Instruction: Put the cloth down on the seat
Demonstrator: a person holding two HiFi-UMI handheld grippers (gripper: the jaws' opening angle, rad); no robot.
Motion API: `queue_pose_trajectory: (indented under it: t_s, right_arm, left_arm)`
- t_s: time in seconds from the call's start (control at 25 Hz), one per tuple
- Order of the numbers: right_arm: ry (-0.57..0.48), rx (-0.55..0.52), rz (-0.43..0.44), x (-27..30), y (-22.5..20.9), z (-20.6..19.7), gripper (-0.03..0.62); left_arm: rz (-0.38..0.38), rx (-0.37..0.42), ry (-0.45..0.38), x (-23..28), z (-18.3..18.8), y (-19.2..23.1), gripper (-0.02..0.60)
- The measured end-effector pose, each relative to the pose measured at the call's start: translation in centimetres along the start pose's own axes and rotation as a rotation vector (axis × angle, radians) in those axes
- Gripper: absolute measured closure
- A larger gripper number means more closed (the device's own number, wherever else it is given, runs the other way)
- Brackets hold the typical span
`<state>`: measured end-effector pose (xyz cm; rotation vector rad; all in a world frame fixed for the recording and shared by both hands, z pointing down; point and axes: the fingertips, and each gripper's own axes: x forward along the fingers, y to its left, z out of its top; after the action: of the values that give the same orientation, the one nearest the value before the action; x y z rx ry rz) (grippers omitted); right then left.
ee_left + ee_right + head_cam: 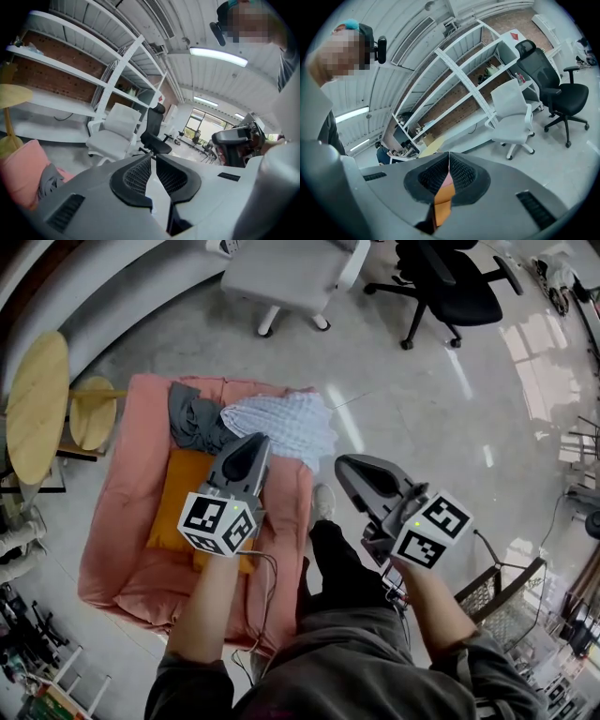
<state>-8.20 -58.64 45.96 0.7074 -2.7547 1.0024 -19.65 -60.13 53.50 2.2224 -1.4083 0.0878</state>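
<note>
Pink seat point(112, 521) bears the checked cloth point(286, 423); left gripper point(257, 440) and right gripper point(343, 464) hang clenched, empty.

The pink seat point(122, 549) sits low on the shiny floor point(403, 399). On it there's an orange cushion point(178, 493) mid-seat, a crumpled grey cloth point(192, 418) at the far end, and a checked cloth point(286, 423) touching it at the far right corner.

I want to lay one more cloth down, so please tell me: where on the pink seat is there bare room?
Bare: the left strip of the pink seat, between its edge and the orange cushion, and its near end below that cushion. Crowded: the far end, where the grey cloth and the checked cloth lie touching.
</note>
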Motion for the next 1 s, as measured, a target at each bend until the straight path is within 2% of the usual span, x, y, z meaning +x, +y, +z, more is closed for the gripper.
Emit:
queue_pose_trajectory:
  t_s: [0.16, 0.28, 0.6, 1.0]
  right_arm:
    - [-0.013, -0.026, 0.018, -0.3, 1.2, 1.1, 0.579]
    - [-0.022, -0.042, 0.023, -0.7, 1.9, 1.4, 0.579]
    - [-0.045, -0.054, 0.035, -2.3, 3.8, 1.9, 0.579]
    - [-0.052, -0.096, 0.038, -2.1, 4.8, 3.6, 0.579]
  left_arm:
    - [-0.069, 0.064, 0.017, -0.7, 0.4, -3.9, 0.560]
    - [-0.094, 0.068, 0.011, -1.1, 0.7, -5.5, 0.569]
    - [-0.105, 0.079, -0.018, -3.8, 2.8, -7.8, 0.571]
    - [-0.091, 0.070, -0.051, -5.0, 4.7, -8.2, 0.571]
